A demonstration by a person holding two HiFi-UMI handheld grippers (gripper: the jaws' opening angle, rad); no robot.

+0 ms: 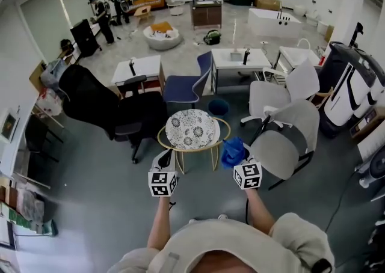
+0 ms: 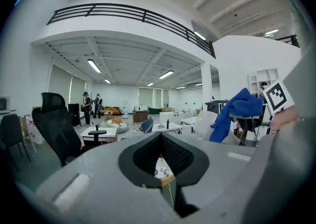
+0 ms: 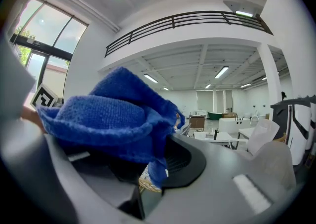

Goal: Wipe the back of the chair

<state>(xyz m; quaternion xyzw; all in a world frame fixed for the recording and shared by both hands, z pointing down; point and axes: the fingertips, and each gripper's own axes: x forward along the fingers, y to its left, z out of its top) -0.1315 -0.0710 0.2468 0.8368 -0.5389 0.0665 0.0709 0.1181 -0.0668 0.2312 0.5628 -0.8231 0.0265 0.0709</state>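
Observation:
My right gripper is shut on a blue cloth, which drapes over its jaws and hides most of them. My left gripper is shut with nothing in it; in the left gripper view its jaws meet with only a hollow between the pads. Both are held up side by side at the near edge of a small round table. A grey chair stands just right of the right gripper, its back leaning away. A black high-backed office chair stands to the left. The blue cloth also shows in the left gripper view.
The round table with a patterned top and gold rim stands right ahead. Behind it are a blue chair, a white chair and white desks. Two people stand far back left. Black and white cases line the right.

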